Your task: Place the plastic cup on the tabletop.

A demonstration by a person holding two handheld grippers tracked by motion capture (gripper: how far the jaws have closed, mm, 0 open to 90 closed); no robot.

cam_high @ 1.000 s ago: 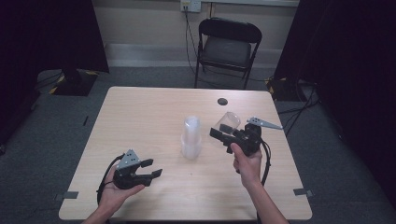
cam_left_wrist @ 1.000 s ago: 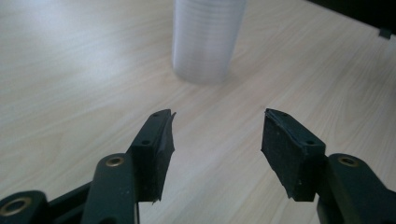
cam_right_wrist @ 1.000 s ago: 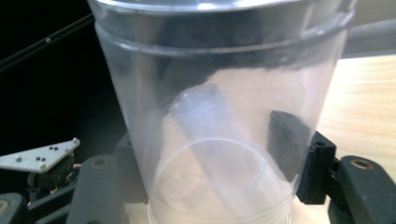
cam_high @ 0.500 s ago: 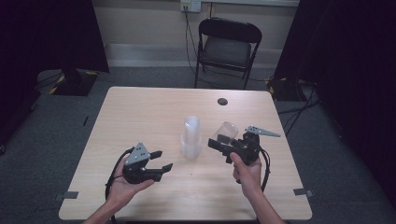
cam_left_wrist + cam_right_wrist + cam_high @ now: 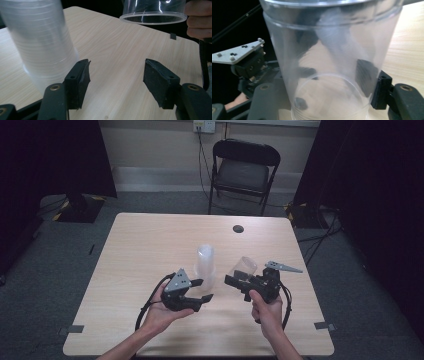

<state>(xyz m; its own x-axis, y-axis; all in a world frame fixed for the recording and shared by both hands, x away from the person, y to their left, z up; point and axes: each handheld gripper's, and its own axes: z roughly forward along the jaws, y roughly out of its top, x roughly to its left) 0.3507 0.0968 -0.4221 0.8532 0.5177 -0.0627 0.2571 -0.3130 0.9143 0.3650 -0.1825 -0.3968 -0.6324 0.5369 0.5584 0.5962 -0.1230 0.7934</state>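
Two hand-held grippers work over the wooden surface [image 5: 150, 250], one in each hand. The right hand-held gripper [image 5: 235, 281] is clamped on one clear plastic cup [image 5: 243, 267], its two black jaws pressing the cup's wall near the base from either side; the right gripper view looks through that cup [image 5: 332, 62] at close range, its mouth pointing away from the camera. The cup is lifted off the surface and tilted.

The left hand-held gripper [image 5: 202, 290] has its jaws apart with nothing between them. Just beyond its left jaw stands one upright stack of clear cups [image 5: 205, 265], mouth down on the surface; how many cups the stack [image 5: 40, 45] holds cannot be counted, as the walls blur into fine rings. From the left gripper view, the single held cup [image 5: 153, 11] hangs ahead and to the right of the open jaws, rim downward, above the surface.

Farther from both hand-held grippers lie one small dark round disc [image 5: 238, 228] on the surface and, past its far edge, one black folding chair [image 5: 243, 170].
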